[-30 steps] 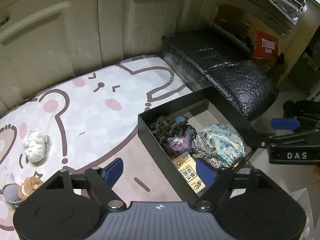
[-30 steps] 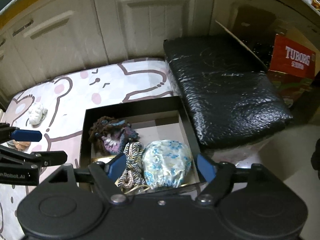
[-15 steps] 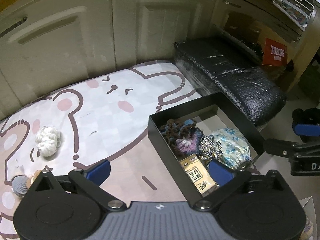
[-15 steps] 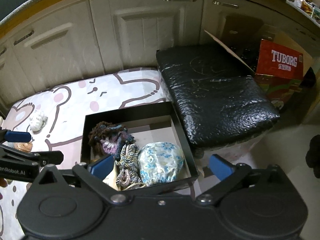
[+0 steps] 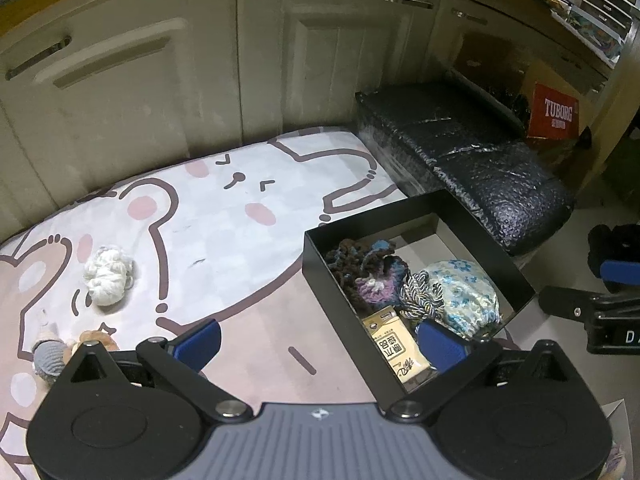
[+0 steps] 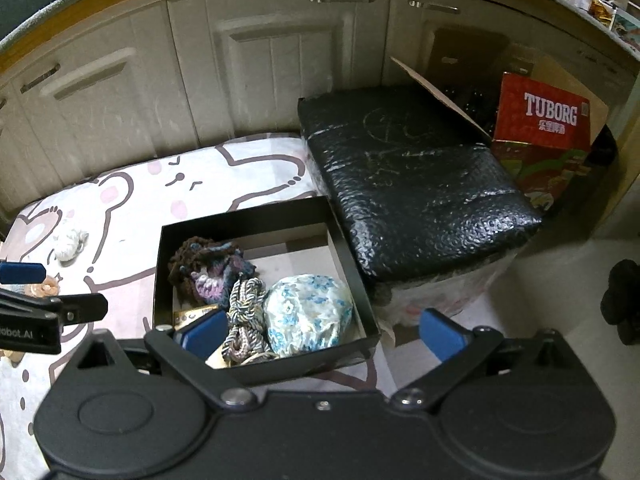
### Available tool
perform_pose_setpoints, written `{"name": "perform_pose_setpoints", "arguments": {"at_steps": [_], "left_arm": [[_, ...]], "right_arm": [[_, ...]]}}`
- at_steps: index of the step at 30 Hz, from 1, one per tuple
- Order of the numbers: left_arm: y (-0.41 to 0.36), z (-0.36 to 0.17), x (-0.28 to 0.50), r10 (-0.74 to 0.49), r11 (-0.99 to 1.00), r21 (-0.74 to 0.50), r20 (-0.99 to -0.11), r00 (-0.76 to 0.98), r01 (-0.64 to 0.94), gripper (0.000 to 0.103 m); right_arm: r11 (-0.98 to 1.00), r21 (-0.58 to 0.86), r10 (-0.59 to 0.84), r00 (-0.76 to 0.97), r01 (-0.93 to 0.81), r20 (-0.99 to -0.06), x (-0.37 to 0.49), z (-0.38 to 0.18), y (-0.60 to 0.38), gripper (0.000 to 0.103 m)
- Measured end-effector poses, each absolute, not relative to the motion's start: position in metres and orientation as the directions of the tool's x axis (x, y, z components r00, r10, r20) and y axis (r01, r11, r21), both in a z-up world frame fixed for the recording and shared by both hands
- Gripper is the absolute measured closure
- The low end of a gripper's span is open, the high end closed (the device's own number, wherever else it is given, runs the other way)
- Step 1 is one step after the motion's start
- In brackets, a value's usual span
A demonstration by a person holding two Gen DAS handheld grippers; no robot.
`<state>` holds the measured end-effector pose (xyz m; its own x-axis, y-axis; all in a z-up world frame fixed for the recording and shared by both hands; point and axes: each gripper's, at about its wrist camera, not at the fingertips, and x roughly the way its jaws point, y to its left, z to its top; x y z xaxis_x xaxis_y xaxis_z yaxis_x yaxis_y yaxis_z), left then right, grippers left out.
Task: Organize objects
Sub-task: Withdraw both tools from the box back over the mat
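Left hand-held gripper (image 5: 316, 338): both blue pads stand fully spread with nothing between them; the jaws have just been opening. Right hand-held gripper (image 6: 320, 332): likewise spread wide and empty, its jaws also just opened, hovering over the near edge of the black box (image 6: 348, 256). The box, at the right of the cartoon-bear bed sheet (image 5: 224, 216), already holds a crocheted piece (image 5: 366, 270), a braided cord (image 5: 422, 294), a blue floral pouch (image 5: 466, 296) and a tan packet (image 5: 394, 344). Loose items remain on the sheet: a white yarn ball (image 5: 108, 276), roughly round with no marked long axis, and small grey and tan crocheted pieces (image 5: 54, 354). All lie ahead and left of the left gripper, well apart from the box; the left hand is judged the nearer.
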<state>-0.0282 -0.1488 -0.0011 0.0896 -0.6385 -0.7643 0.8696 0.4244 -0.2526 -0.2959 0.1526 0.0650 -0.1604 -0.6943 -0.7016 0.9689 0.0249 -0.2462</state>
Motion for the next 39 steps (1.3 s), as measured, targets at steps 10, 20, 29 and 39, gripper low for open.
{"name": "perform_pose_setpoints", "arguments": {"at_steps": [10,20,29,39], "left_arm": [[-0.132,-0.003,-0.013,-0.626,0.466,-0.241,-0.77,0.125,0.852,0.0],[-0.1,-0.005,0.016,-0.619,0.529,-0.237,-0.765,0.179,0.815,0.0],[-0.062,-0.01,0.048,-0.607,0.595,-0.243,-0.76,0.231,0.766,0.0],[-0.016,-0.019,0.083,-0.59,0.66,-0.254,-0.757,0.279,0.707,0.0]], "right_arm": [[0.066,-0.244,-0.711,-0.126,0.967,-0.692,-0.282,0.063,0.154,0.0],[0.141,-0.233,-0.726,-0.059,0.962,-0.685,-0.246,0.057,0.152,0.0],[0.339,-0.209,-0.728,0.115,0.917,-0.676,-0.2,0.05,0.153,0.0],[0.454,-0.209,-0.705,0.205,0.866,-0.679,-0.148,0.037,0.16,0.0]]}}
